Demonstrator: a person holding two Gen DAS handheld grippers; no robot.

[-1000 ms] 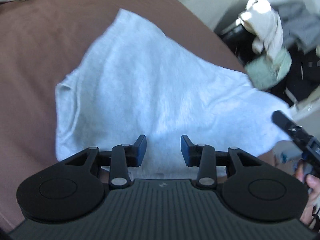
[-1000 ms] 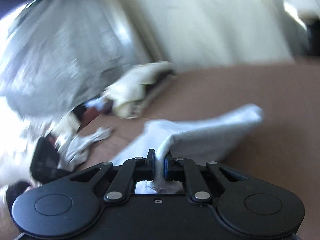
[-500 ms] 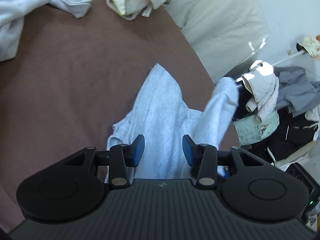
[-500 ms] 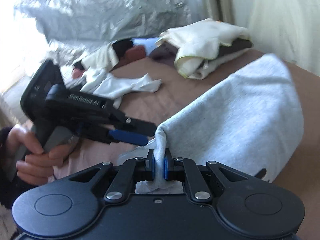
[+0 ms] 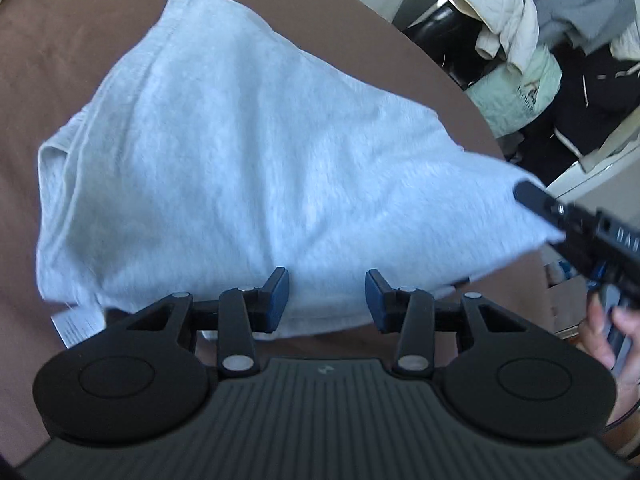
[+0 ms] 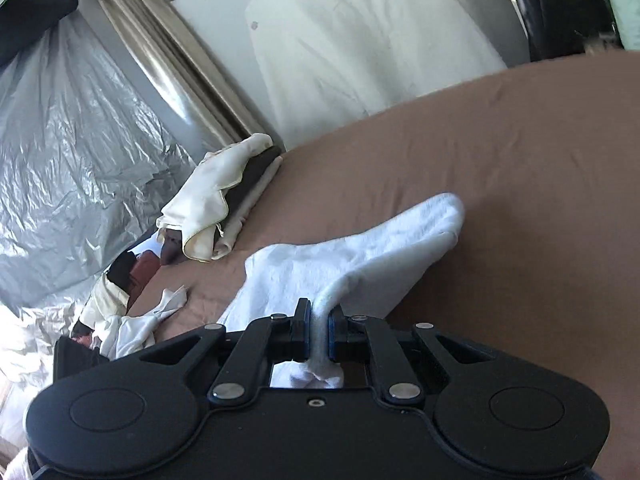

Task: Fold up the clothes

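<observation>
Grey shirt (image 5: pixel 248 168) lies ahead of the spread left claw (image 5: pixel 327 294); the right claw (image 6: pixel 318 330) pinches its corner mid-fold. Next, likely lay that corner across.

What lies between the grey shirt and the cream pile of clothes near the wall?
In the right wrist view, only bare brown bedsheet separates the grey shirt from the cream clothes pile.
</observation>
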